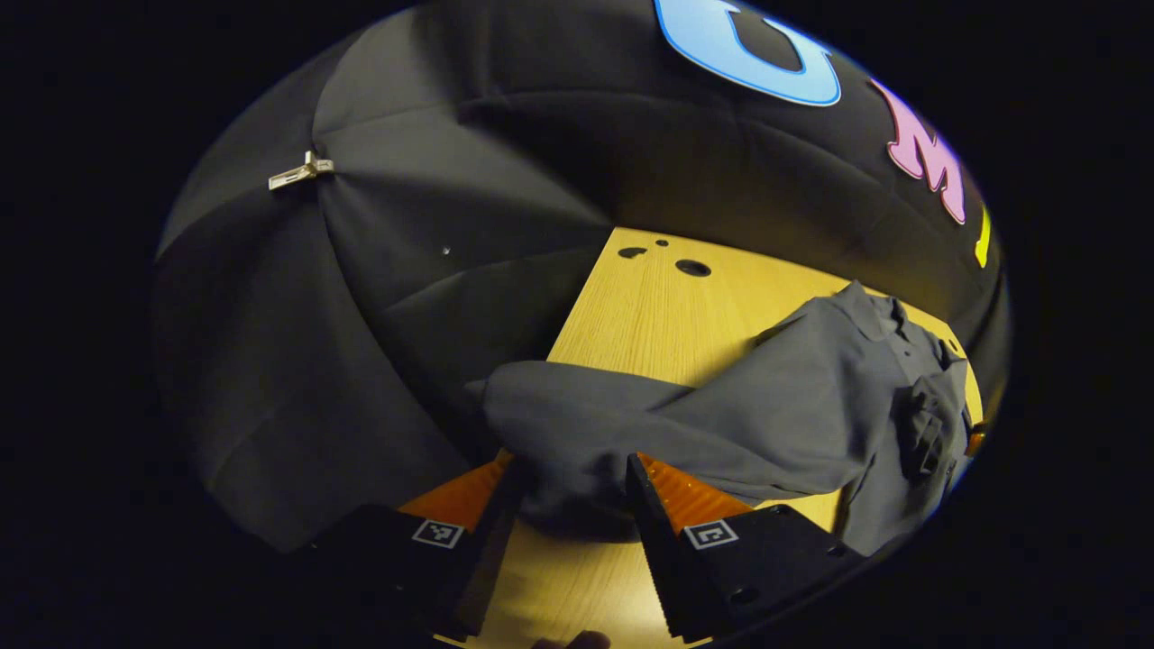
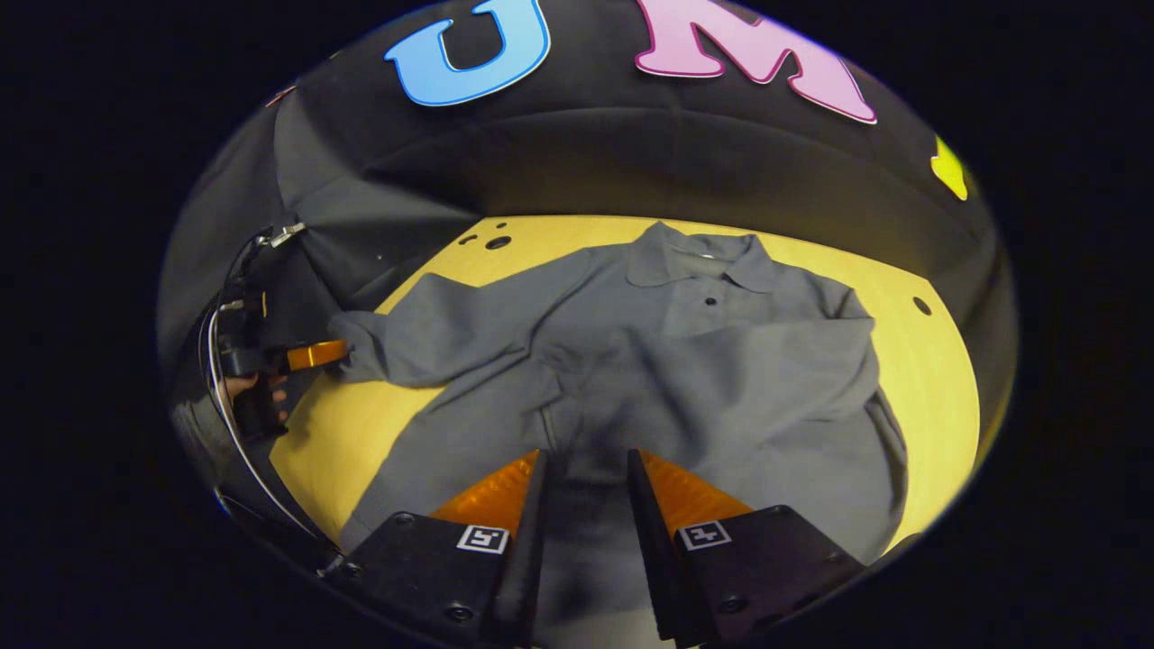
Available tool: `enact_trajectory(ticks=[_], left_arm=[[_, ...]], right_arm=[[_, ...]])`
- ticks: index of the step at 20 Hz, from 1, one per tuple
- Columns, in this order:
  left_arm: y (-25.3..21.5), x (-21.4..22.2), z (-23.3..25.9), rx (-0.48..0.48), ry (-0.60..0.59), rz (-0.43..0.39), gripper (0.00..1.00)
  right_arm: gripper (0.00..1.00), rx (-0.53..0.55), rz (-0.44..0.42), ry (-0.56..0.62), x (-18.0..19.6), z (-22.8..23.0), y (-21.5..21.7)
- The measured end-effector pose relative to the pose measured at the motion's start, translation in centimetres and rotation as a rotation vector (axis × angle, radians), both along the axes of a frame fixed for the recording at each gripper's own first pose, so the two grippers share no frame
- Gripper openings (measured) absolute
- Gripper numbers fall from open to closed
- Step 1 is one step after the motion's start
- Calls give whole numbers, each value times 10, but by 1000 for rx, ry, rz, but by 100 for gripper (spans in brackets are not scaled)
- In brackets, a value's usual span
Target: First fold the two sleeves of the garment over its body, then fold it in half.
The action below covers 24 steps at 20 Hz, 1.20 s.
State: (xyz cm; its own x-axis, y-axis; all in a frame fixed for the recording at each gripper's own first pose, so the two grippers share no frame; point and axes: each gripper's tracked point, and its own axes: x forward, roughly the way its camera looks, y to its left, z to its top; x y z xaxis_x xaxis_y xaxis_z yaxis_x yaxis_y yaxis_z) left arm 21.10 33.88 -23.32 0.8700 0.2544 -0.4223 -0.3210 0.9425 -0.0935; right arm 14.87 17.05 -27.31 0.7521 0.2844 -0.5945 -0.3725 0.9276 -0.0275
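A: Where was the garment (image 2: 667, 361)?

B: It lay spread on the wooden table (image 2: 938, 397), filling the middle of the right gripper view, with its collar (image 2: 694, 257) toward the top of the frame and the right-hand sleeve already lying across the body.

A: And the other sleeve (image 2: 424, 338)?

B: It stretched out to the left of the frame, where its cuff met the left gripper (image 2: 315, 354), held by a hand (image 2: 257, 389).

A: Was that gripper clenched?

B: In the left gripper view, the left gripper (image 1: 568, 487) had the sleeve (image 1: 577, 424) bunched between its orange fingers (image 1: 685, 491). I could not tell whether both pressed on it.

A: And the right one?

B: The right gripper (image 2: 586, 491) sat at the bottom centre of its view, above the garment's lower body, fingers parted, grasping nothing.
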Motion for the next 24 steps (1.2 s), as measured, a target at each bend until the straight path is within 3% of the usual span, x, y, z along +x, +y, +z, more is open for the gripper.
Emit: enact_trajectory(ticks=[5, 8, 10, 11, 13, 14, 20, 24], left_arm=[[-1, 8, -15, 2, 31, 15, 75], [2, 8, -16, 88, 36, -10, 76], [0, 9, -15, 56, 31, 0, 76], [2, 9, -17, 56, 42, 13, 73], [14, 5, -13, 58, 50, 29, 11], [12, 5, -13, 53, 57, 25, 6], [-5, -22, 33, 83, -39, 73, 5], [-38, -45, 78, 103, -109, 47, 6]], right_arm=[[53, -8, -50, -7, -29, 5, -36], [53, 5, -89, -3, -45, 8, -51], [53, 16, -114, -8, -54, 13, -62], [53, 18, -124, -10, -59, 14, -68], [53, 23, -150, -17, -75, 18, -89], [53, 25, -160, -17, -78, 18, -96], [53, 58, -245, -27, -85, 23, -140], [53, 96, -292, -54, -83, 33, -163]])
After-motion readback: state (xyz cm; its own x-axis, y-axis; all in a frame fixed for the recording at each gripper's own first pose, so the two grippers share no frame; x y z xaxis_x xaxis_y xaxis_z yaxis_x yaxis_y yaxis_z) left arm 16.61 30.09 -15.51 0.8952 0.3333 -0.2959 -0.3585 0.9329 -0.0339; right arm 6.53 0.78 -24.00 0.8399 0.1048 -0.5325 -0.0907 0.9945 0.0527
